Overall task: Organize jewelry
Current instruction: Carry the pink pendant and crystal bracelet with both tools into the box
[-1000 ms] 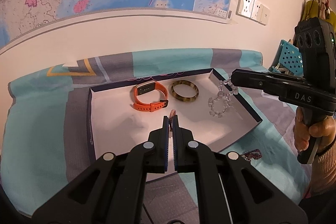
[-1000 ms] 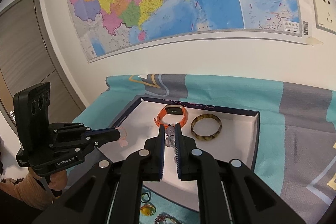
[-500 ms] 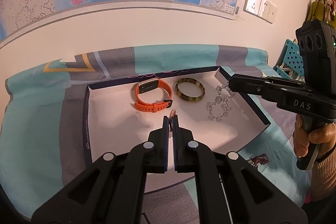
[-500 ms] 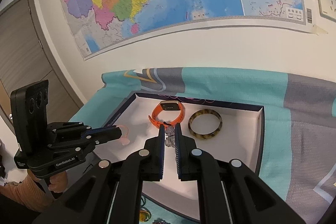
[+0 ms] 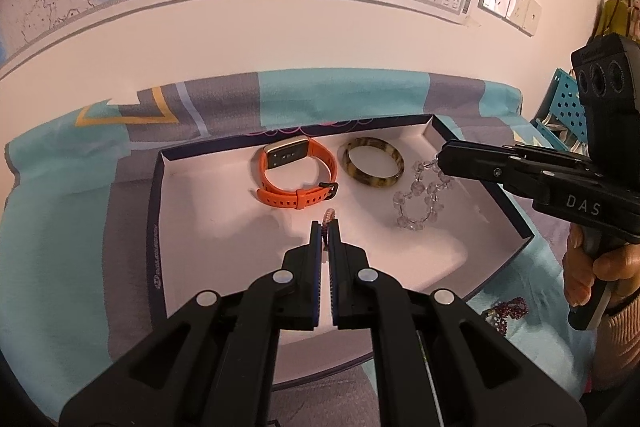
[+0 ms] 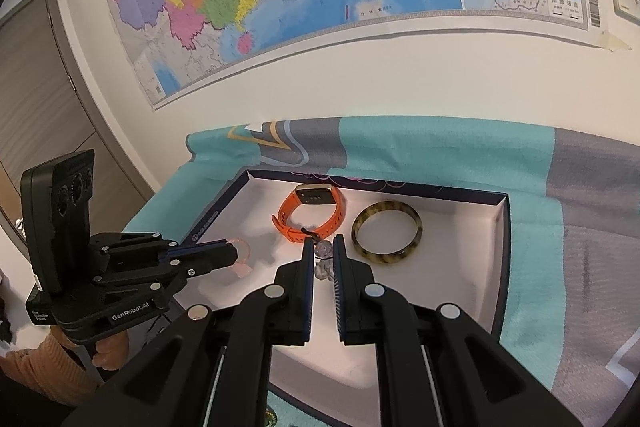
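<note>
The jewelry is partly in the white tray on the teal-and-grey cloth, partly in the fingers. An orange watch and a tortoiseshell bangle lie side by side near the tray's far wall. The left gripper is clamped tight on a thin pink bracelet, which the right wrist view shows as a pale loop hanging over the tray's left part. The right gripper is closed on a clear bead bracelet, whose loop droops onto the tray floor beside the bangle.

Both bracelets look light and limp: a strand will sag and swing from wherever it is pinched, so a hold on one bead or a short stretch of cord seems enough. The clear beads are probably hard and slick and could slip from the pads. The bangle looks rigid and smooth, best taken across its rim.

From its own camera the pink bracelet shows only as a sliver between the pads. A dark red beaded piece lies on the cloth outside the tray, too small to make out.
</note>
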`<control>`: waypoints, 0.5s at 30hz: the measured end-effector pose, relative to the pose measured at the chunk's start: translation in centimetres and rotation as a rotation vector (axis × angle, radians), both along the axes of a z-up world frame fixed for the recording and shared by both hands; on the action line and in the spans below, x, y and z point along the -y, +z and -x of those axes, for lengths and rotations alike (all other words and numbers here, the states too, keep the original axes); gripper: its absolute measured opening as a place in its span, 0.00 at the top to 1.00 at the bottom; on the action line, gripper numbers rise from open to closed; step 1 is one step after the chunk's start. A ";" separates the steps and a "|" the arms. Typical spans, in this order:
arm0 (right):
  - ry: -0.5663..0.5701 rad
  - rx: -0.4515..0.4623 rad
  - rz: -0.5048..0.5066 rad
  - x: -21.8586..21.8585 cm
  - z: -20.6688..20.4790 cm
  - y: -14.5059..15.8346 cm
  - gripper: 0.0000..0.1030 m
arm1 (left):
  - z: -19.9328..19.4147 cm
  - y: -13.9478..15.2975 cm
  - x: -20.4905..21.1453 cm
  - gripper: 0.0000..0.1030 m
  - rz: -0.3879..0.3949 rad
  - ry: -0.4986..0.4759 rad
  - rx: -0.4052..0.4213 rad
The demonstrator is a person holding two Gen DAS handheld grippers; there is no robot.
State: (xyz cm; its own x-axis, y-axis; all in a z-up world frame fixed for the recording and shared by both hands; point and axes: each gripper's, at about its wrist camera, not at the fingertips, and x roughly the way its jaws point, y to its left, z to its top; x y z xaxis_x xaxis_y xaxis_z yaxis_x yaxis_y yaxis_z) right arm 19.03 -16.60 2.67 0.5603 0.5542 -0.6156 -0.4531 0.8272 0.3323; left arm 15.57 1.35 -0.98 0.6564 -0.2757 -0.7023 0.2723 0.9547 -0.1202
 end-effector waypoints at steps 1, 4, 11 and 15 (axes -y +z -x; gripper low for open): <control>0.002 -0.001 0.000 -0.1 -0.1 -0.1 0.92 | -0.1 -0.1 0.0 0.96 -0.001 0.001 -0.003; 0.004 -0.007 0.002 -0.2 -0.3 -0.3 0.92 | -0.6 -0.4 0.0 0.96 0.003 0.002 -0.018; 0.011 -0.024 0.005 -0.4 -0.8 -0.9 0.92 | -1.6 -1.2 0.2 0.96 0.010 0.012 -0.053; 0.014 -0.041 0.013 -0.7 -1.1 -1.5 0.92 | -2.3 -1.5 0.5 0.96 0.005 0.014 -0.067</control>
